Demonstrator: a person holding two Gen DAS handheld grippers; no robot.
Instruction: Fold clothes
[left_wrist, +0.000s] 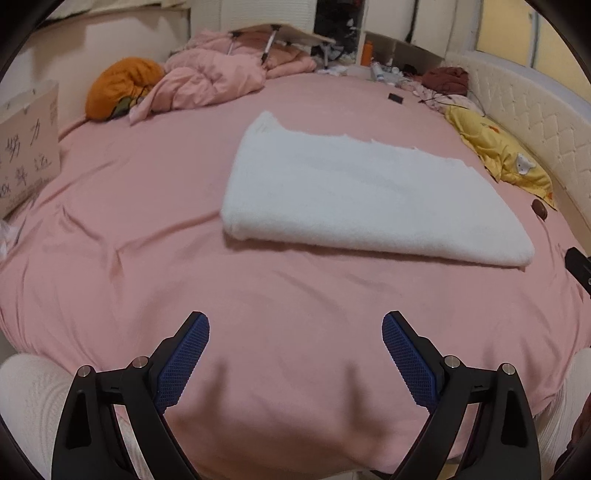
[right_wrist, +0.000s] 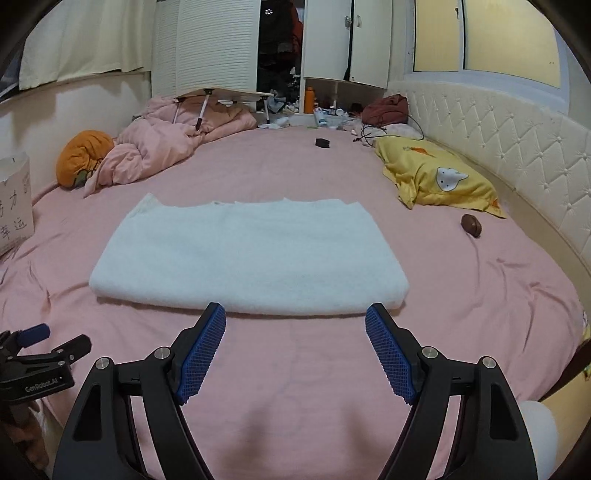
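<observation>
A white fleecy garment (left_wrist: 365, 192) lies folded into a flat rectangle on the pink bed sheet (left_wrist: 147, 221); it also shows in the right wrist view (right_wrist: 247, 254). My left gripper (left_wrist: 295, 325) is open and empty, held above the sheet, short of the garment's near fold. My right gripper (right_wrist: 295, 317) is open and empty, its fingertips just short of the garment's near folded edge. The left gripper (right_wrist: 44, 347) shows at the left edge of the right wrist view, and the right gripper's body (left_wrist: 580, 266) at the right edge of the left wrist view.
A crumpled pink duvet (right_wrist: 166, 147) and an orange cushion (right_wrist: 83, 157) lie at the far left. A yellow pillow (right_wrist: 436, 177) lies by the padded headboard (right_wrist: 517, 147). A small brown object (right_wrist: 471, 224) and a small black box (right_wrist: 322, 142) lie on the sheet. A cardboard box (left_wrist: 26, 147) stands left.
</observation>
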